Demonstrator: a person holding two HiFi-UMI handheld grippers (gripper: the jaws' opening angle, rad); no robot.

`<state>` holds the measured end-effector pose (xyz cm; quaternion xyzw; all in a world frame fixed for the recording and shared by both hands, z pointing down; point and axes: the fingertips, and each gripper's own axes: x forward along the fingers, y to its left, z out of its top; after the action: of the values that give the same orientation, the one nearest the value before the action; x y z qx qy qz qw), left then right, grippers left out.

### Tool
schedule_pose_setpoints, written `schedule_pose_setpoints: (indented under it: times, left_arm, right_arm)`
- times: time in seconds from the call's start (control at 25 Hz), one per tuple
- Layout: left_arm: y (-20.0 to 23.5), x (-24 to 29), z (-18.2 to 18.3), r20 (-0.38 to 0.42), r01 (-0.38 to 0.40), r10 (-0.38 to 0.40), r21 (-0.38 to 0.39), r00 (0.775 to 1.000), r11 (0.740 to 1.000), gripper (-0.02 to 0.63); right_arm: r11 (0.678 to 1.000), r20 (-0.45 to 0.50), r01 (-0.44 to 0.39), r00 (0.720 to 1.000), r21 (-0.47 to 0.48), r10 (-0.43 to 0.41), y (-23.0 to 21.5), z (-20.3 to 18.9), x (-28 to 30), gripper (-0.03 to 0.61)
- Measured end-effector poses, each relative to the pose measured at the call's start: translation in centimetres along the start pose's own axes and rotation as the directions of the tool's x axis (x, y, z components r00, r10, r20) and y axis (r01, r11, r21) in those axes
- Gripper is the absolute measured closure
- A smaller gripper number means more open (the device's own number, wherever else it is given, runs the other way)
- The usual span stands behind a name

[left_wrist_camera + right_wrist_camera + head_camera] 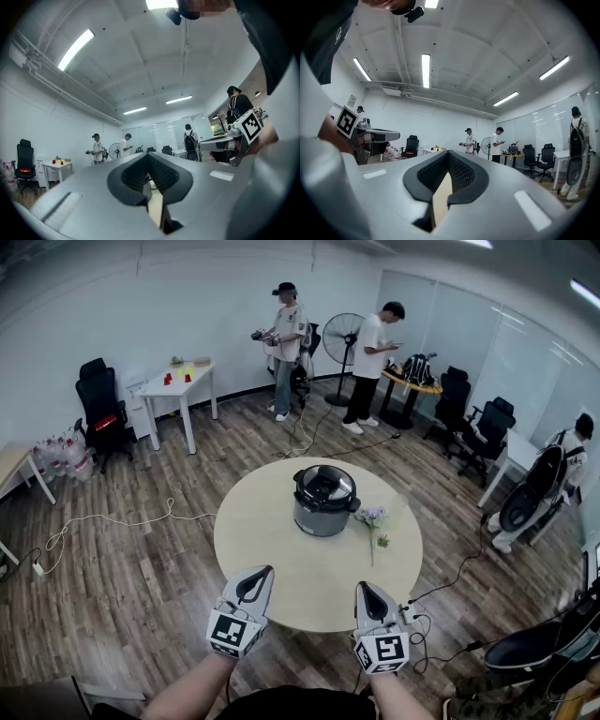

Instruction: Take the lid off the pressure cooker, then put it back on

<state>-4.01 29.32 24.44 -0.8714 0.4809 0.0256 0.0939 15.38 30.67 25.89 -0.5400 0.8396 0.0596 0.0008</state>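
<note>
Hovering near, left gripper (262,572) and right gripper (365,588) shut and empty; round silver pressure cooker's (323,514) glossy black lid (325,487) probably heavy, stiff, slick, best gripped at its top handle.

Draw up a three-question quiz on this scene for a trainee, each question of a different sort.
1. True or false: the lid sits on the pressure cooker.
2. In the head view, what lies on the round table just right of the cooker? A) a flower sprig B) a red cup C) a water bottle
3. Fill in: the left gripper and the right gripper are both ____, with nothing between their jaws.

Key: 1 true; 2 A; 3 shut.
</note>
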Motion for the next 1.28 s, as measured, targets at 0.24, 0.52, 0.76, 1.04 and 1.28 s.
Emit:
schedule_pose_setpoints:
  times: [0.24,0.52,0.76,1.04,1.28]
  left_arm:
    - [-0.1,-0.1,-0.4,0.000,0.001,-0.001,0.003,1.000,1.000,0.614]
    - [-0.6,-0.2,-1.0,-0.010,0.004,-0.004,-0.001,1.000,1.000,0.614]
    - [-0.7,-0.3,-1.5,-0.025,0.004,-0.004,-0.014,1.000,1.000,0.614]
    - [-0.2,0.0,-1.7,-0.023,0.003,-0.004,-0.025,1.000,1.000,0.614]
    - [1.1,-0.1,-2.0,-0.019,-0.008,0.007,-0.029,1.000,1.000,0.614]
  right_arm:
    - [1.000,-0.004,-0.002,1.000,0.010,0.002,0.1,-0.8,-0.3,0.572]
    - [0.999,-0.003,-0.043,0.999,0.022,0.043,0.4,-1.2,-0.8,0.572]
    - [0.997,0.004,-0.073,0.997,0.002,0.073,1.2,-1.4,-1.1,0.571]
    - [0.998,0.016,-0.061,0.998,-0.001,0.061,0.9,-1.1,-0.8,0.571]
    - [0.994,-0.014,-0.075,0.997,0.075,0.076,0.4,-1.5,1.3,0.041]
